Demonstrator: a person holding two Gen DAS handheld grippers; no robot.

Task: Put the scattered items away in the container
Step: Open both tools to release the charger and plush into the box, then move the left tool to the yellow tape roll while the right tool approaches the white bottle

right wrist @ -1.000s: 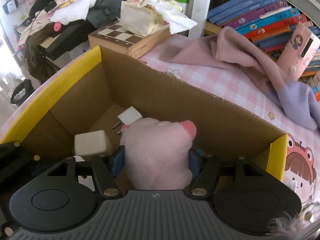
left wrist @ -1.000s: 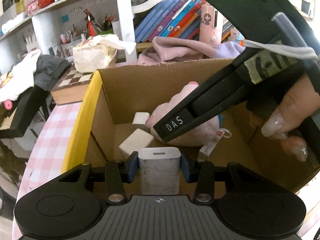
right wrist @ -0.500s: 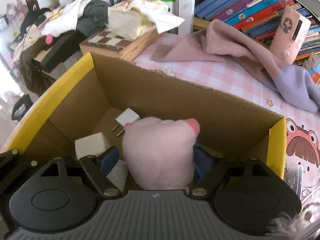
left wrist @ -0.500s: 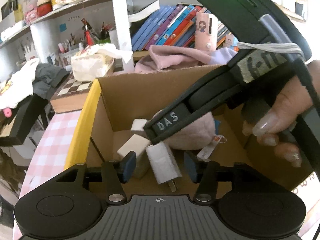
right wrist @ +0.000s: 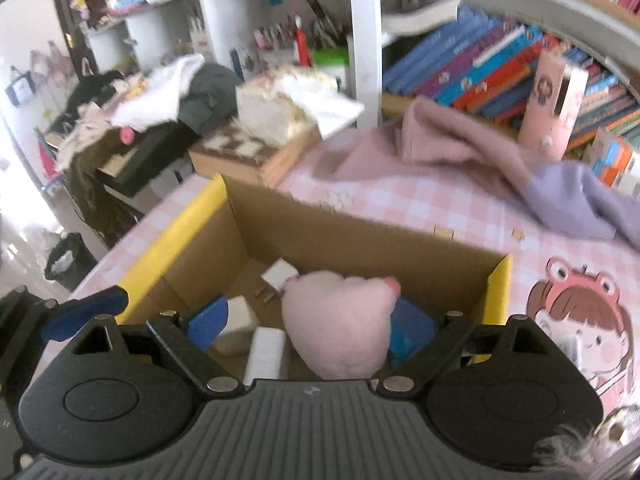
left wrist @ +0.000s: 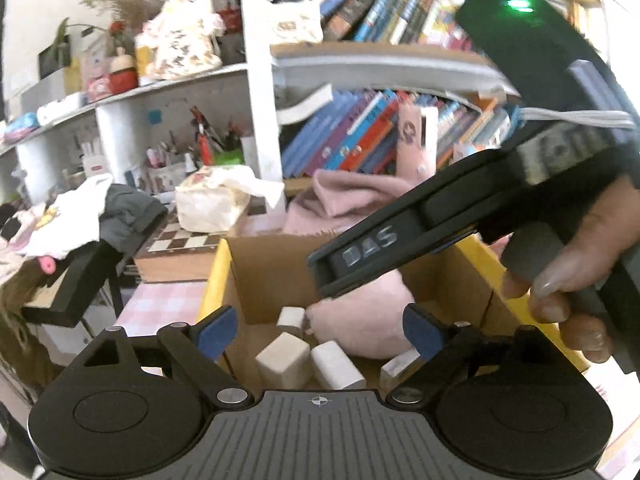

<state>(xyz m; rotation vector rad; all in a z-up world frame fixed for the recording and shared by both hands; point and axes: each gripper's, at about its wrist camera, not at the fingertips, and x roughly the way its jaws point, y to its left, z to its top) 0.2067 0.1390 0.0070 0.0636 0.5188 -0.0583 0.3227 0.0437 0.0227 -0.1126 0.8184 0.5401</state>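
Left wrist: box [left wrist: 272, 264] holds four white chargers [left wrist: 337, 364], one plush [left wrist: 360, 328] (both tongs just spread, empty).

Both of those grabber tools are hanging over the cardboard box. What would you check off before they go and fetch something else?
1. Left gripper empty: ok. Its fingers have just been opening, with nothing between them.
2. Right gripper let go: ok. Its fingers have just been opening and stand clear of the pink plush toy.
3. Plush toy inside the brown cardboard box with yellow edges: ok.
4. White plug-in charger blocks on the box floor: ok.
5. Grippers clear of each other: cannot tell; they look close in the left view.
6. More scattered items to fetch: cannot tell; a pink and lilac cloth lies on the table.
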